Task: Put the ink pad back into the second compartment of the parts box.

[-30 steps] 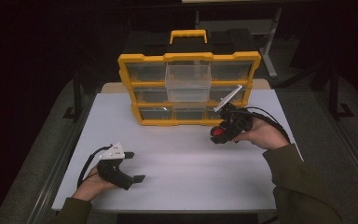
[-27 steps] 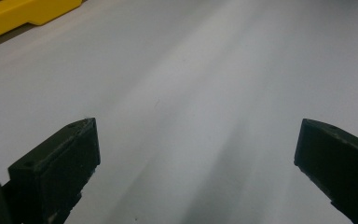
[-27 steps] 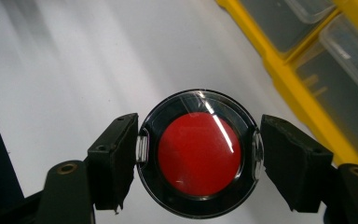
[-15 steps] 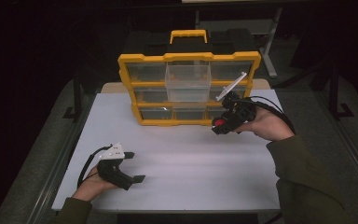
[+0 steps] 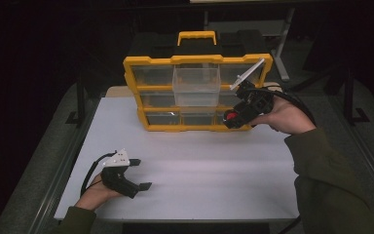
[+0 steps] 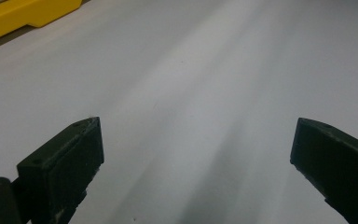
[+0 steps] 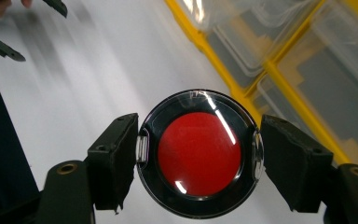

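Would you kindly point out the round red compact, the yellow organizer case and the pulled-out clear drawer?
round red compact (image 7: 199,154), right gripper view, on its red centre.
yellow organizer case (image 5: 135,87), high view, on its left frame edge.
clear drawer (image 5: 196,80), high view, on its front wall.

My matt black jaws pinch a glossy round case (image 7: 198,154) of clear plastic over red, above the smooth matt white bench (image 5: 214,165) and shiny yellow plastic organizer (image 5: 197,92).

The right claw (image 5: 231,118) holds a round red case (image 5: 232,116) before the yellow organiser (image 5: 197,61).
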Tool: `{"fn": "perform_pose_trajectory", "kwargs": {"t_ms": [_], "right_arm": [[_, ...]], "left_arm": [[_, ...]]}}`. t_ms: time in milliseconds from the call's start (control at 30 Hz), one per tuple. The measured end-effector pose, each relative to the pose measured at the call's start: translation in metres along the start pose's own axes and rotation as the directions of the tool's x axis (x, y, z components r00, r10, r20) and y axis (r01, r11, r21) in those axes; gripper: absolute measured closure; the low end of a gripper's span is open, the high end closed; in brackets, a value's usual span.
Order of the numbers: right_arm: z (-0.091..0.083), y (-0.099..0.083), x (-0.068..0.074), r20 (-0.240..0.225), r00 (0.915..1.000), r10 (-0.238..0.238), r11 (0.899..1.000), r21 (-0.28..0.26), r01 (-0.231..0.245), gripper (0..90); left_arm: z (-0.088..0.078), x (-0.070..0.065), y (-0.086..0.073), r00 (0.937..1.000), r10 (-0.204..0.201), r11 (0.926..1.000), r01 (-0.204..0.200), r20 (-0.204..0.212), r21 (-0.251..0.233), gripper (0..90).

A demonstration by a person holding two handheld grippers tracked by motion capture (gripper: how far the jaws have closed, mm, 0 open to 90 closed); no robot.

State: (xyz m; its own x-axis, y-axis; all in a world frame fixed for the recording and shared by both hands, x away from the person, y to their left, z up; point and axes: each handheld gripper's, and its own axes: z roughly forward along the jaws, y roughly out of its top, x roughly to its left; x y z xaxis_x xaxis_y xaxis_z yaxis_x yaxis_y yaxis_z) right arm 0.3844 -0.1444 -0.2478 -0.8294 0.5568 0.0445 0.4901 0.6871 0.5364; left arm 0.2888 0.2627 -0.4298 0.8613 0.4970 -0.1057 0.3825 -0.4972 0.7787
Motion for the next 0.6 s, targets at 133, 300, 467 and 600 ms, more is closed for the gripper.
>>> {"fn": "perform_pose_trajectory", "kwargs": {"t_ms": [133,300,467,600], "right_arm": [[-0.012,0.006,-0.001,0.006,1.0000,-0.001,1.000,-0.006,0.001,28.8],[-0.027,0.013,-0.003,0.014,0.9999,0.001,1.000,-0.026,-0.001,28.9],[-0.041,0.018,-0.005,0.021,0.9998,0.002,0.999,-0.039,-0.001,28.8],[-0.051,0.025,-0.005,0.031,0.9995,0.000,0.999,-0.047,0.002,28.8]], "left_arm": [[-0.001,0.000,0.000,1.0000,-0.001,1.0000,0.001,0.001,-0.003,1.7],[-0.001,0.000,0.000,1.0000,0.003,1.0000,-0.003,0.002,-0.002,1.7],[0.000,-0.001,0.000,1.0000,0.000,1.0000,0.000,0.005,0.003,1.7],[-0.001,-0.001,0.001,1.0000,0.002,1.0000,-0.002,0.005,0.003,1.7]]}}
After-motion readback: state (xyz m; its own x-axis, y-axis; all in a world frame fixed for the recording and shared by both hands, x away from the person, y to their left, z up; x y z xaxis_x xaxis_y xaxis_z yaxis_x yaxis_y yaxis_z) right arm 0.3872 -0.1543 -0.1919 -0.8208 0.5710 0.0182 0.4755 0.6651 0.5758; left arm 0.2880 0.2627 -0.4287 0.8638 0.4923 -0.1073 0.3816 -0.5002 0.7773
